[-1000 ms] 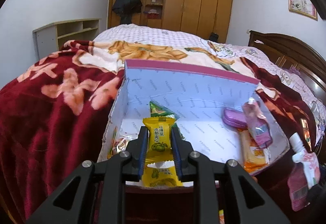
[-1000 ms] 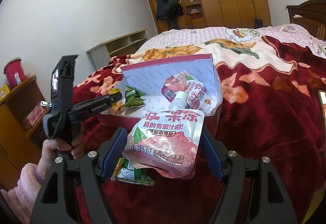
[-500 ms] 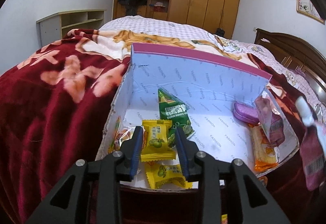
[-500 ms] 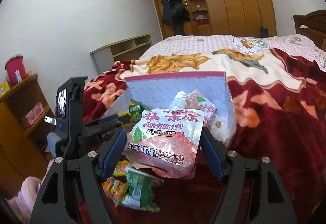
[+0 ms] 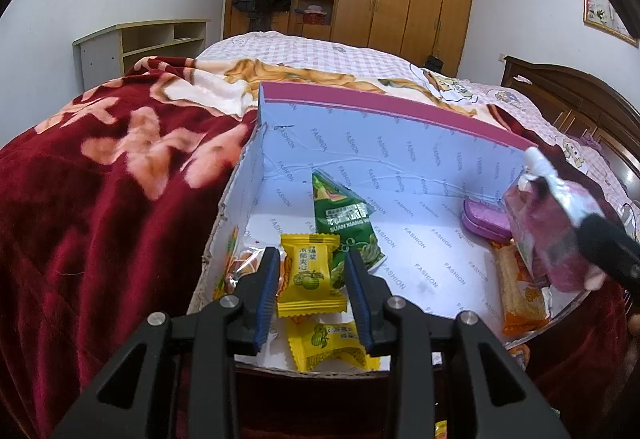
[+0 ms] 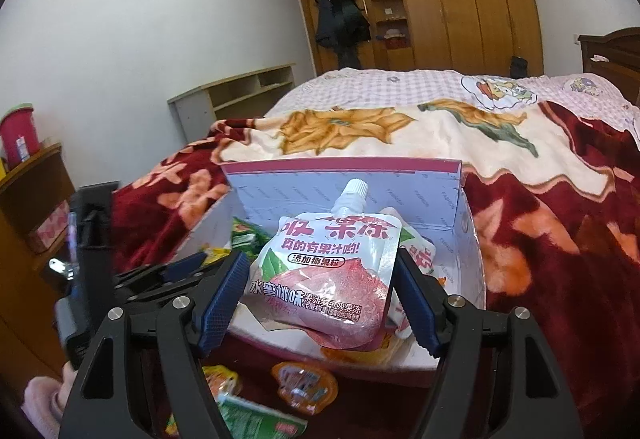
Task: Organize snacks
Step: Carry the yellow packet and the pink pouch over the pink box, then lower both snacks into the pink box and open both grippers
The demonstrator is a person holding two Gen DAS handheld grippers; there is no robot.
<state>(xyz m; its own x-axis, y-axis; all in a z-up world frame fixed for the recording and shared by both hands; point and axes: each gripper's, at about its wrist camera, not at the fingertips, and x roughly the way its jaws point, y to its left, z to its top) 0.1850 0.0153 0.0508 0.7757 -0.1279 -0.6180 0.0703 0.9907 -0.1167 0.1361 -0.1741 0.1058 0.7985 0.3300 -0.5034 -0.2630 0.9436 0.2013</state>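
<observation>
An open cardboard box (image 5: 400, 111) with a pale blue lining lies on the red blanket. My left gripper (image 5: 311, 253) is open over its near left corner. A yellow candy (image 5: 310, 275) lies loose between the pads, on top of a second yellow candy (image 5: 332, 347) and against a green packet (image 5: 344, 223). My right gripper (image 6: 320, 257) is shut on a pink jelly pouch (image 6: 324, 279), which it holds upright by its sides over the box's near right edge (image 6: 340, 164). In the left wrist view the same pouch (image 5: 548, 235) hangs at the box's right end.
Also in the box are a purple packet (image 5: 484, 223), an orange snack bar (image 5: 520, 295) and another pink pouch (image 6: 416, 251). A jelly cup (image 6: 304, 383) and a green pack (image 6: 256, 419) lie loose on the blanket before the box. A wooden shelf (image 6: 36, 191) stands left.
My left jaws have opened and let the yellow candy drop into the box. My right gripper has carried the pink pouch forward, over the box's right end.
</observation>
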